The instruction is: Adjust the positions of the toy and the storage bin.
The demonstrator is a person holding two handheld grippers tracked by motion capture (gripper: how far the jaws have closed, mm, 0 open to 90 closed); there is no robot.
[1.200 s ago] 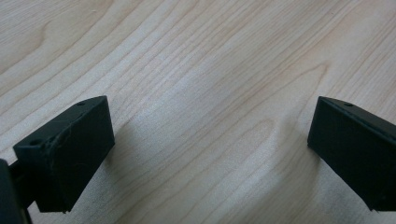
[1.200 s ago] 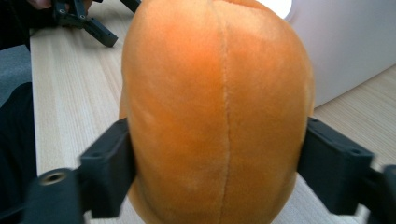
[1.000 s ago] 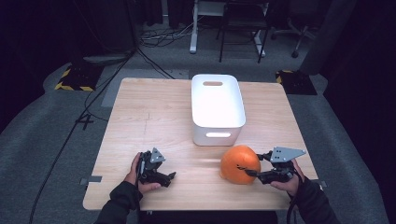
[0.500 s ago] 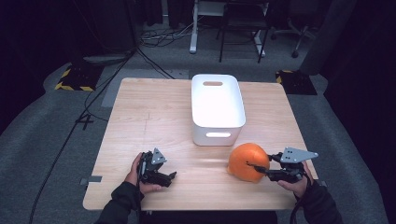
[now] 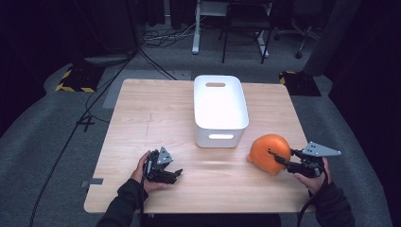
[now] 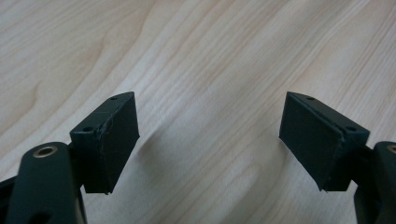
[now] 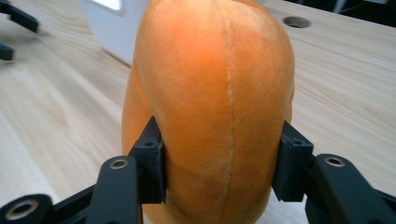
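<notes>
Item: orange plush toy point(image 7: 212, 102) — soft, light, yielding, seamed. Right gripper point(image 7: 219, 165) pinched its lower sides between both jaws; hold looked secure. Left gripper point(image 6: 210, 140) — spread, empty.

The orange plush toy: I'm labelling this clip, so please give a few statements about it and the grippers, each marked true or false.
1. The right gripper is clamped on the orange plush toy. True.
2. The toy lies inside the white bin. False: it is outside, near the bin's front right corner.
3. The left gripper holds a block. False: its jaws are open over bare table.
4. The bin holds nothing. True.
</notes>
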